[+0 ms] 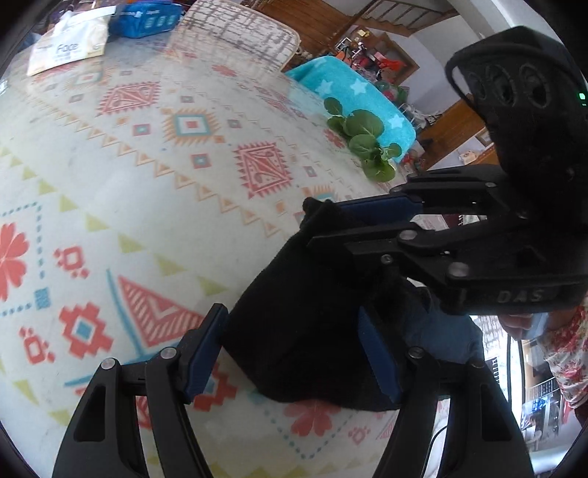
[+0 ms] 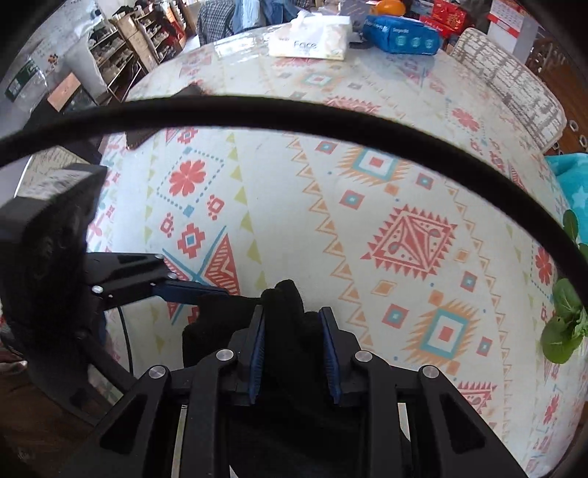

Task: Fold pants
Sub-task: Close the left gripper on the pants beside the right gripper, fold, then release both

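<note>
your right gripper (image 2: 294,353) has its jaws narrow, pinching a bunched fold of the one pair of black pants (image 1: 305,331) at the near edge of the patterned tabletop (image 1: 147,184). your left gripper (image 1: 294,353) has its jaws wide, straddling the cloth; whether the pads press it you cannot tell. one leafy green bunch (image 1: 364,143), one tissue pack (image 2: 308,42) and one blue packet (image 2: 402,35) lie farther off.

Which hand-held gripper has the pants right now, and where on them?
The right hand-held gripper is shut on a bunched edge of the black pants. The left hand-held gripper stands open around the fabric, pads not pressing.
</note>
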Available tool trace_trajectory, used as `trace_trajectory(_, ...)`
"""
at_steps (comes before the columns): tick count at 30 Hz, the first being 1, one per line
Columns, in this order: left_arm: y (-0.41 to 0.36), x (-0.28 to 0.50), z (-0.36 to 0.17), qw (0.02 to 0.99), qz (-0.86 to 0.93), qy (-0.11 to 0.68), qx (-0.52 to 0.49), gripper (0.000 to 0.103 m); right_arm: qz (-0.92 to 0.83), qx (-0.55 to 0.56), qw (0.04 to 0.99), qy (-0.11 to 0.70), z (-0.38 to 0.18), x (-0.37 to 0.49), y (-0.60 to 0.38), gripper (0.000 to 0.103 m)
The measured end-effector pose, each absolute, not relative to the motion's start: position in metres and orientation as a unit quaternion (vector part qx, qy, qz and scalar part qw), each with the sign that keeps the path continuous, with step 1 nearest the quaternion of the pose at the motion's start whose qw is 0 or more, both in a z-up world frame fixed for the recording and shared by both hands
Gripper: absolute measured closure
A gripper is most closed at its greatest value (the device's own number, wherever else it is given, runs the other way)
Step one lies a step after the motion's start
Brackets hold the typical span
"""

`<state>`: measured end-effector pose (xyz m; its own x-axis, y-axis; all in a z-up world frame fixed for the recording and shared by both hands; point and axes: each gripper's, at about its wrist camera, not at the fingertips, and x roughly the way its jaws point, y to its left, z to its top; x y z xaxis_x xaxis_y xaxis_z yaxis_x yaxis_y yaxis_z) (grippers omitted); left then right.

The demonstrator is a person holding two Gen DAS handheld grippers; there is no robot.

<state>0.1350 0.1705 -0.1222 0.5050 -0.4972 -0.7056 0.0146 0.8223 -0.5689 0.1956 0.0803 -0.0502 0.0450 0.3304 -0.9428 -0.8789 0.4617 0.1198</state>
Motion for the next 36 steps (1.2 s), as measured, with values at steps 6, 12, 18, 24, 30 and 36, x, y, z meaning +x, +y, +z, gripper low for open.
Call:
trace_trajectory(6, 0.166, 0.147, -0.124, 0.827, -0.178, 0.468, -0.255, 0.030, 0.451, -0.244, 0.682, 0.522, -0.034, 0.206, 0.055, 0.073)
trace_trajectory(12, 0.161, 0.154, -0.122, 0.818, -0.218, 0.472, -0.245, 0.030, 0.460, -0.230, 0.679, 0.524, -0.026, 0.210, 0.048, 0.073)
trace_trajectory(18, 0.149, 0.160, -0.114, 0.793, -0.250, 0.494, -0.255, 0.079, 0.449, -0.212, 0.687, 0.530, -0.027, 0.217, 0.040, 0.073)
trace_trajectory(24, 0.123, 0.150, -0.083, 0.798, -0.265, 0.481, -0.250, 0.081, 0.443, -0.186, 0.704, 0.523, -0.012, 0.212, 0.016, 0.073)
trace_trajectory(30, 0.075, 0.146, -0.066, 0.798, -0.276, 0.475, -0.247, 0.081, 0.434, -0.150, 0.727, 0.511, 0.005, 0.200, -0.037, 0.073)
trace_trajectory(36, -0.006, 0.142, -0.070, 0.798, -0.291, 0.484, -0.210, 0.081, 0.387, -0.117, 0.752, 0.521, 0.001, 0.184, -0.118, 0.073)
